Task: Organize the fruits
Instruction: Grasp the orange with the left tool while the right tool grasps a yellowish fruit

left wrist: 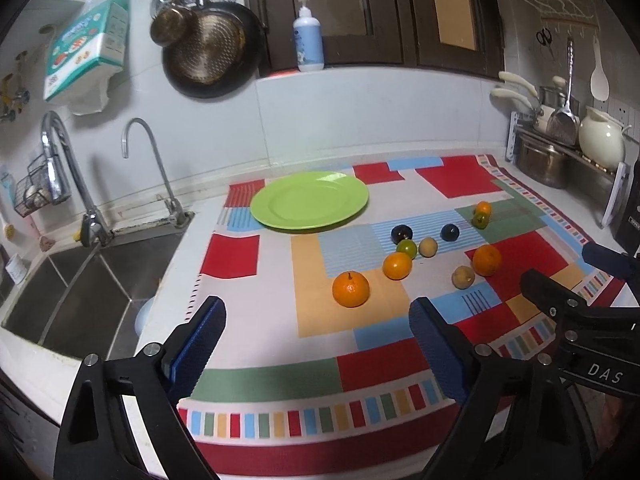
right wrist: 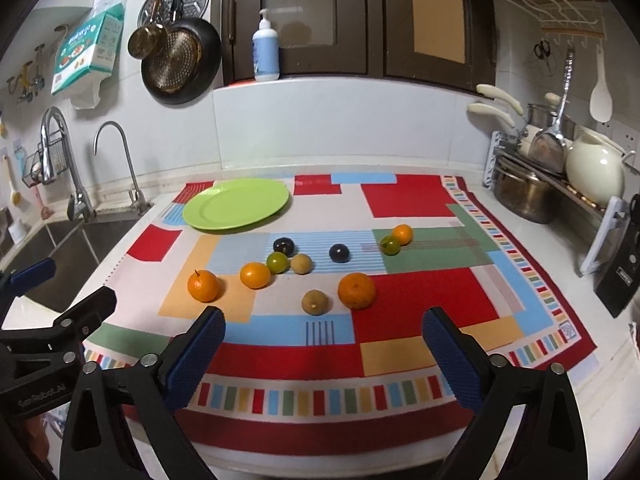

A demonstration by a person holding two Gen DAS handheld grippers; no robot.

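Both angled down over the near edge of the patchwork cloth [left wrist: 256,320] on the table: left claw [left wrist: 316,336] wide, nothing between the pads; right claw [right wrist: 324,344] likewise wide and empty. Green plate [right wrist: 236,204] at the far left, bare. Tangerines [right wrist: 203,286], dark plums [right wrist: 339,253] and greenish fruits [right wrist: 277,262] scattered loose on the cloth beyond the claws.

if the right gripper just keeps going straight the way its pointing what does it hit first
Most likely the small brownish-tan fruit, which lies just ahead, about midway between the open fingers of the right gripper. The big orange sits close beside it. Depth is unclear; it could meet the patterned cloth first.
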